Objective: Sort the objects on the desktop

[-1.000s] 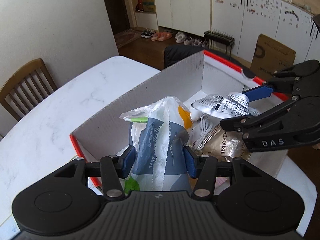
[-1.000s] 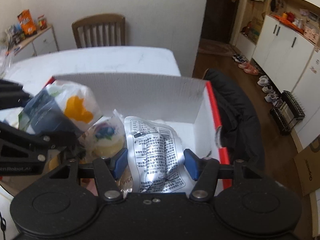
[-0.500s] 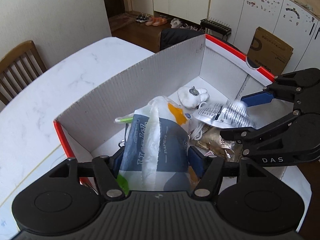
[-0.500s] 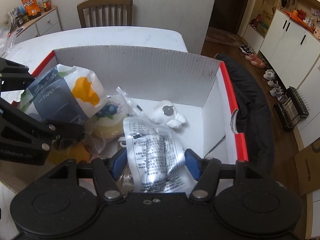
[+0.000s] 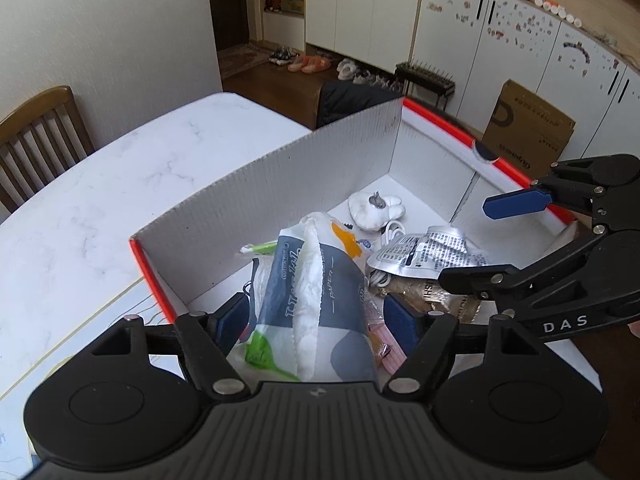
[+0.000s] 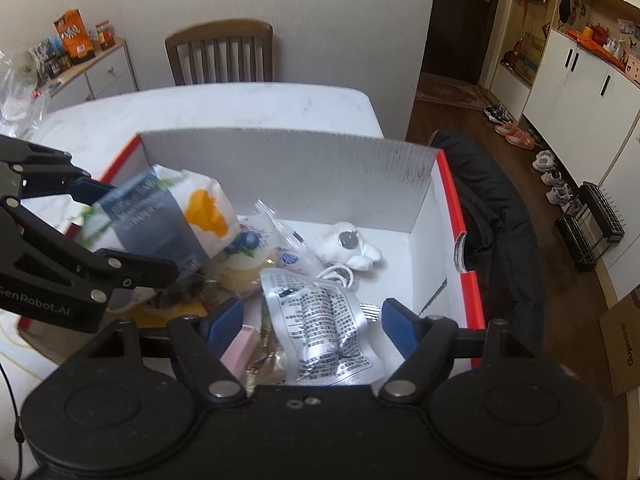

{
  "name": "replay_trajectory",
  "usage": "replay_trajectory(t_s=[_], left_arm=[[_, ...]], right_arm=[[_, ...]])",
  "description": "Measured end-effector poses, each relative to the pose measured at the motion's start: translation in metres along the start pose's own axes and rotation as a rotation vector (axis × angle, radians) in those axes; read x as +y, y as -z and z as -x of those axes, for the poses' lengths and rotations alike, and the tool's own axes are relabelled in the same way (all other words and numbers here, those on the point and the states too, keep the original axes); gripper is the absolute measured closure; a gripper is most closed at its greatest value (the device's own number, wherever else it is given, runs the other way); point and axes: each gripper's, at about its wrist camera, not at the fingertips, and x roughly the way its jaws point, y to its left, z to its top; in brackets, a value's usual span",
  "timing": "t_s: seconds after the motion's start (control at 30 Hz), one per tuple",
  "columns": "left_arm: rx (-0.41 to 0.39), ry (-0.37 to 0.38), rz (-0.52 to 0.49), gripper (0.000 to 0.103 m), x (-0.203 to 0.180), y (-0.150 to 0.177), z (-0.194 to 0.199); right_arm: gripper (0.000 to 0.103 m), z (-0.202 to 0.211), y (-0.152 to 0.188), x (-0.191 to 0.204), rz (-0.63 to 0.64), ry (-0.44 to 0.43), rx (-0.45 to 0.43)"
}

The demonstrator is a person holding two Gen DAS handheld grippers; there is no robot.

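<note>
A white cardboard box with red edges (image 5: 280, 168) (image 6: 280, 160) stands on the marble table. My left gripper (image 5: 318, 318) is open, with a blue-and-white tissue pack (image 5: 316, 300) (image 6: 160, 216) lying between its blue pads, over the box. My right gripper (image 6: 312, 320) is open, and a silver foil packet (image 6: 320, 316) (image 5: 428, 252) lies between its pads on the pile in the box. The box also holds a white plush toy (image 6: 344, 244), a white cable (image 6: 340, 272) and snack bags.
A pink item (image 6: 236, 344) lies at the box's near edge. A dark jacket (image 6: 492, 208) hangs on a chair beside the box. A wooden chair (image 6: 220, 56) stands at the table's far side. A brown carton (image 5: 528, 128) stands on the floor.
Both grippers have opened, letting go of the tissue pack and the foil packet, and drawn back a little. The foil packet now rests on the pile in the box.
</note>
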Motion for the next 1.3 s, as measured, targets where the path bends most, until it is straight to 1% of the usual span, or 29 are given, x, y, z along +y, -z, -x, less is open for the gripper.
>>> replay_trajectory(t_s=[0.1, 0.27, 0.43, 0.73, 0.93, 1.03, 1.2, 1.3], left_arm=[[-0.040, -0.015, 0.016, 0.030, 0.003, 0.003, 0.014], [-0.084, -0.015, 0.027, 0.030, 0.004, 0.009, 0.035], [-0.117, 0.002, 0.031, 0.030, 0.002, 0.015, 0.053], [-0.164, 0.036, 0.021, 0.030, 0.000, 0.029, 0.086], [-0.169, 0.045, 0.013, 0.030, 0.002, 0.038, 0.098], [-0.166, 0.054, 0.022, 0.019, 0.004, 0.043, 0.102], [-0.163, 0.055, 0.024, 0.018, 0.009, 0.054, 0.109], [-0.161, 0.069, 0.034, 0.012, 0.012, 0.059, 0.113]], right_arm=[[0.027, 0.014, 0.001, 0.002, -0.012, -0.011, -0.030], [0.027, 0.038, 0.003, 0.008, -0.036, -0.027, -0.080], [0.027, 0.058, 0.006, 0.016, -0.064, -0.037, -0.124], [0.027, 0.084, 0.014, 0.034, -0.104, -0.027, -0.183], [0.025, 0.097, 0.019, 0.047, -0.115, -0.024, -0.227], [0.021, 0.104, 0.023, 0.054, -0.128, -0.033, -0.254], [0.015, 0.113, 0.030, 0.063, -0.140, -0.037, -0.285], [0.012, 0.119, 0.032, 0.067, -0.135, -0.025, -0.301]])
